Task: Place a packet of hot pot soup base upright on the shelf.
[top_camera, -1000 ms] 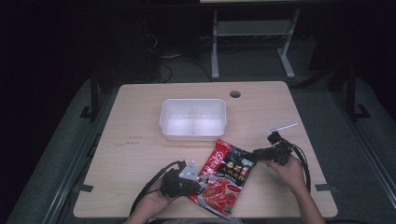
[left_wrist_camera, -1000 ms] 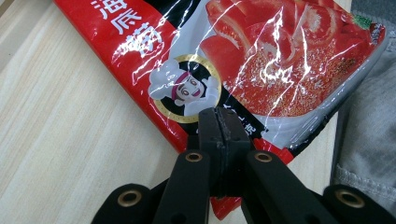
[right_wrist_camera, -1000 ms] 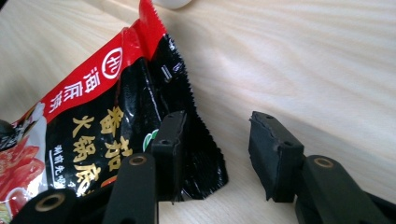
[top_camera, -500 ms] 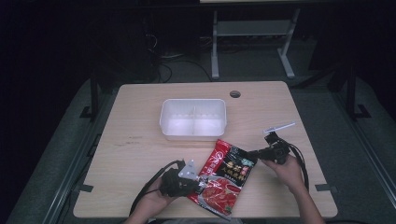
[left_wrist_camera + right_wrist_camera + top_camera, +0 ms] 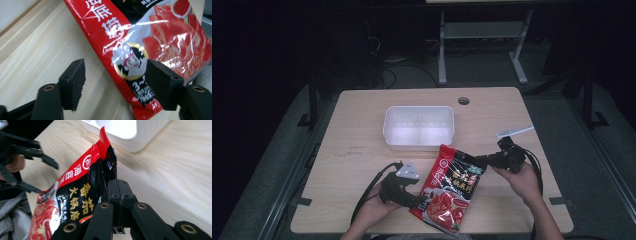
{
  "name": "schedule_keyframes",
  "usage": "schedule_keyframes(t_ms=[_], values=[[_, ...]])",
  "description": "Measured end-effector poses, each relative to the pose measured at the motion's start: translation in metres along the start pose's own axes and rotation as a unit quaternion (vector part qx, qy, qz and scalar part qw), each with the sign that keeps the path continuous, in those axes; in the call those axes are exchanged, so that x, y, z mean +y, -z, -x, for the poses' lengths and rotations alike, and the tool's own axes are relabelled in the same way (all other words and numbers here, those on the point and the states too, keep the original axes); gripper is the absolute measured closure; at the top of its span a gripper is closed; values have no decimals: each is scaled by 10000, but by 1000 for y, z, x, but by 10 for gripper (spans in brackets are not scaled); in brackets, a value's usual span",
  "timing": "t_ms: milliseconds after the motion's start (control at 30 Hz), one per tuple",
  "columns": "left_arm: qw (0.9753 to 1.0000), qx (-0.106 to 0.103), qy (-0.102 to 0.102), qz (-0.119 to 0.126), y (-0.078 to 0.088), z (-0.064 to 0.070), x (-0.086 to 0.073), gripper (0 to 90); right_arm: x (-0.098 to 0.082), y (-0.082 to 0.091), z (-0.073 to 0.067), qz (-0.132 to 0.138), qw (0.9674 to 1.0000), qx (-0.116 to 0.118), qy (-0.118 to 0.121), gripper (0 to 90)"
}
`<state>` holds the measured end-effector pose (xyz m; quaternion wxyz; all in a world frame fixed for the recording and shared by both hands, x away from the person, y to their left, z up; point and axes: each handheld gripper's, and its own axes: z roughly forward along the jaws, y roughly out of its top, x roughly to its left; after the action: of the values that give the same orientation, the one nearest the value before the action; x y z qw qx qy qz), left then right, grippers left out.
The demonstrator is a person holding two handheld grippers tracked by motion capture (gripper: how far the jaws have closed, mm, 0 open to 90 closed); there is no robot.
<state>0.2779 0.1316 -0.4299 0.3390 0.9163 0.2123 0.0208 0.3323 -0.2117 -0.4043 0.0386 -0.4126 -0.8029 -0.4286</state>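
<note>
right gripper (image 5: 117, 195) pinches sauce packet (image 5: 451, 186) edge.

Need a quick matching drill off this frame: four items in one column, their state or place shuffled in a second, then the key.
Items:
1. left gripper
2. right gripper
3. red and black printed foil pouch
4. white rectangular plastic tub

States:
A. stands beyond the pouch, nearer the table's far edge
B. jaws apart, pouch edge between them, pads not pressing
C. pinched at one edge, raised off the light wooden table there
D. jaws shut on the pouch's dark edge

Pairs: 1-B, 2-D, 3-C, 4-A
</note>
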Motion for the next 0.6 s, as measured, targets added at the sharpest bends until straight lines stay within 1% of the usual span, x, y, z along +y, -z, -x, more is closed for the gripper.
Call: schedule_keyframes(t_ms=[67, 100, 133, 167, 200, 233, 333, 400, 533, 567, 600], values=[[10000, -37, 26, -36, -2, -2, 2, 288, 7, 5, -9, 100, 9998, 64, 132, 893], [10000, -44, 33, -38, -3, -4, 3, 288, 7, 5, -9, 100, 9998, 64, 132, 893], [9999, -108, 101, -7, -4, -6, 4, 280, 10, 7, -14, 124, 9997, 83, 185, 893], [9996, -208, 172, 25, -5, -8, 5, 274, 12, 8, -17, 138, 9995, 110, 243, 893], [9991, -341, 243, 98, -6, -12, 6, 275, 16, 10, -23, 188, 9991, 177, 338, 893], [9991, -341, 243, 98, -6, -12, 6, 275, 16, 10, -23, 188, 9991, 177, 338, 893], [9981, -502, 336, 106, -9, -17, 8, 275, 21, 13, -31, 242, 9984, 265, 444, 894], [9967, -649, 456, 147, -12, -20, 10, 274, 23, 14, -35, 276, 9978, 325, 503, 894], [9946, -873, 525, 195, -15, -24, 15, 269, 25, 15, -40, 331, 9969, 424, 572, 894], [9935, -982, 536, 221, -16, -25, 16, 284, 25, 16, -41, 350, 9967, 457, 574, 894], [9924, -1079, 544, 235, -16, -26, 17, 322, 25, 16, -42, 381, 9963, 497, 584, 894]])
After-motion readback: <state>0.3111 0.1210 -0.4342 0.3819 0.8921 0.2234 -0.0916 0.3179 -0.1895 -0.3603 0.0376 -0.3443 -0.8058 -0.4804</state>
